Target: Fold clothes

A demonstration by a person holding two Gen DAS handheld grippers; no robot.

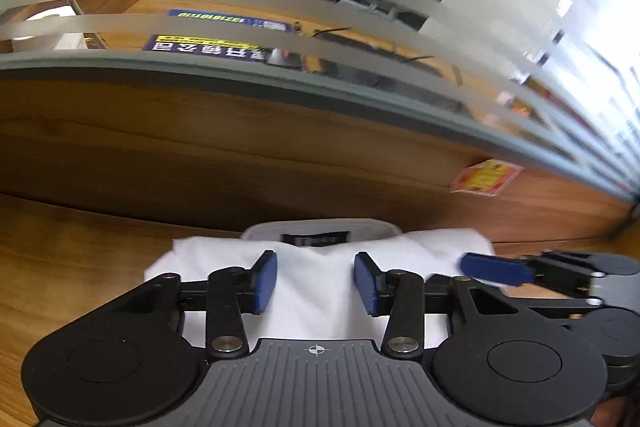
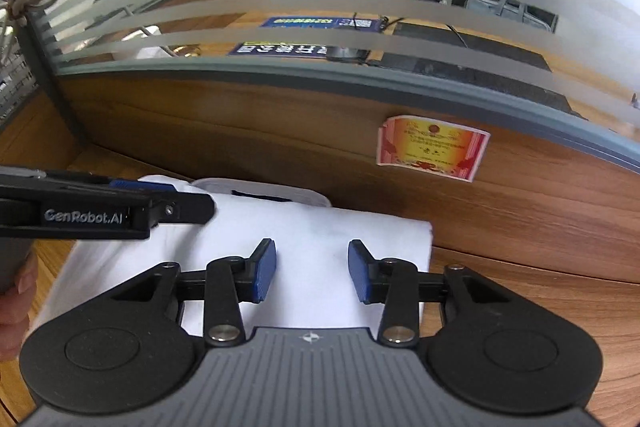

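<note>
White shirt (image 2: 304, 251) lies on the wooden worktop (image 2: 540, 307) as a compact rectangle, collar at the far edge. Left gripper (image 1: 315, 281) and right gripper (image 2: 312, 269) hover over it, jaws spread, holding nothing. Judged: either folded already, or mid-fold.

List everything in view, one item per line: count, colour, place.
shirt: one, white, folded on the desk, collar toward the partition
neck label: one, dark, inside the collar
desk: one, wooden, under the shirt
partition: one, wood below, striped frosted glass above, behind the desk
sticker: one, red and yellow, on the partition's wood
left gripper: one, black with blue pads, open over the shirt
right gripper: one, same colours, open over the shirt
</note>
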